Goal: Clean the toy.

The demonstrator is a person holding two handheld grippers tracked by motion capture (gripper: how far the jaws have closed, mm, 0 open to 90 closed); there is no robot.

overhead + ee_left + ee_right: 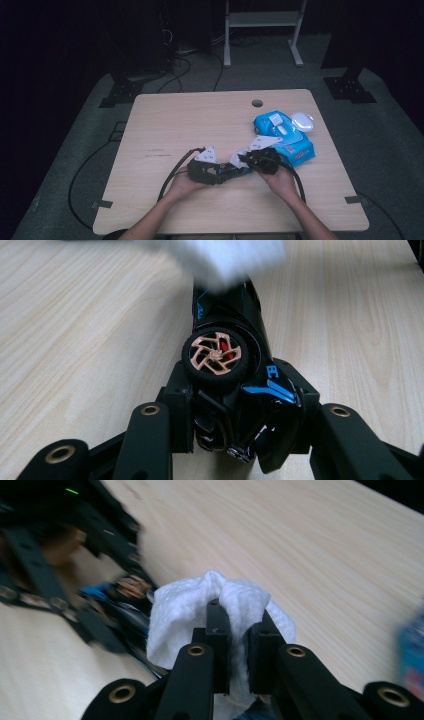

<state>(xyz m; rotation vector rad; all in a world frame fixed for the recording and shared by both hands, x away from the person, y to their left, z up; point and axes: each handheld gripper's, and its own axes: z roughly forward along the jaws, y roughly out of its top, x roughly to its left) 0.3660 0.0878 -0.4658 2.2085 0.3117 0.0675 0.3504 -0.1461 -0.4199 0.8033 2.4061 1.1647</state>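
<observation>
toy car (227, 365) lying mid-table, we're clamping it in the left gripper (235, 440) | right gripper (239, 650) pinching a white wipe (220, 610) against its body | step: wiping it down | next, probably steady strokes | wipes pack (287, 135) nearby

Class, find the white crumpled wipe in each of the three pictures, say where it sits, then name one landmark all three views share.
High view: the white crumpled wipe lies just right of centre, between the two claws.
Left gripper view: it is the blurred white patch at the top edge, above the black and blue toy car.
Right gripper view: lower centre, pinched in the right claw.
Shared landmark: the pale wooden table.
</observation>
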